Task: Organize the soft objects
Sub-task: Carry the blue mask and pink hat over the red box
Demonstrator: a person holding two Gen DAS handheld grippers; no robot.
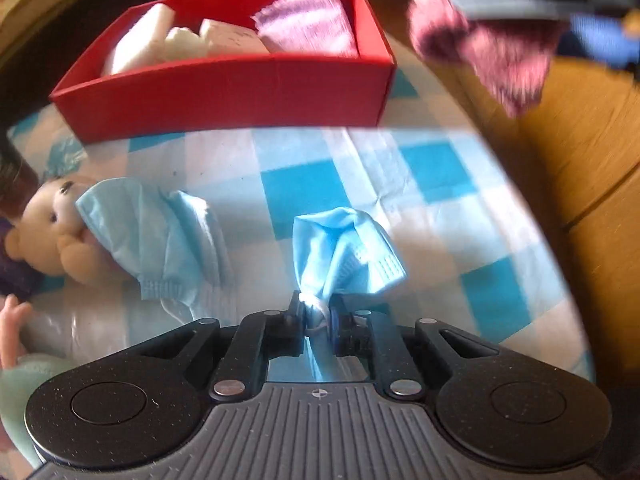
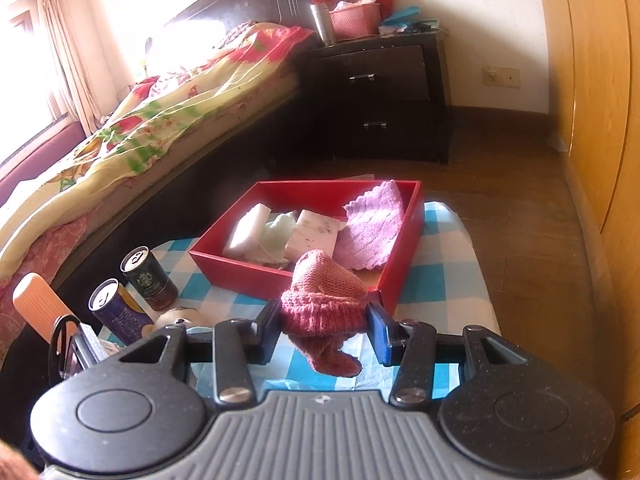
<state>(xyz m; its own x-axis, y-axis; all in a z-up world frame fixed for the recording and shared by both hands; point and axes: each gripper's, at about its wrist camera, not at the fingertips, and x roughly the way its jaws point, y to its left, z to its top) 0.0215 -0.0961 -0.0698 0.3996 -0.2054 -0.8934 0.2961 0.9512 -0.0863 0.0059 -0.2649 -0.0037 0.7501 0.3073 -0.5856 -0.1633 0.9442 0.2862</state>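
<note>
A: The left gripper (image 1: 316,314) has its jaws pinched fully together on a corner of the blue face mask (image 1: 344,248), low over the checked worktop (image 1: 440,168). It looks like only the ear loop and a bit of edge are caught.

B: So that is the weak spot. If just the loop is gripped, the mask may swing or slide free on the way to the red box (image 1: 224,88).

A: There is a second mask (image 1: 160,232) just beside it, lying against the doll (image 1: 52,224). A trailing loop could snag that one and drag it along.

B: And the right gripper (image 2: 324,330)?

A: Its jaws stand partly open, closed on the pink knitted hat (image 2: 320,304), held above the worktop near the box's front corner. Part of the hat hangs down below the jaws.

B: That dangling end could catch the box wall and fold outside rather than drop in. The purple cloth (image 2: 372,224), the sponges (image 2: 248,228) and a pale green cloth already fill much of the box, so only the front right corner looks free.

A: Both hands heading for the box together risks a collision.
</note>
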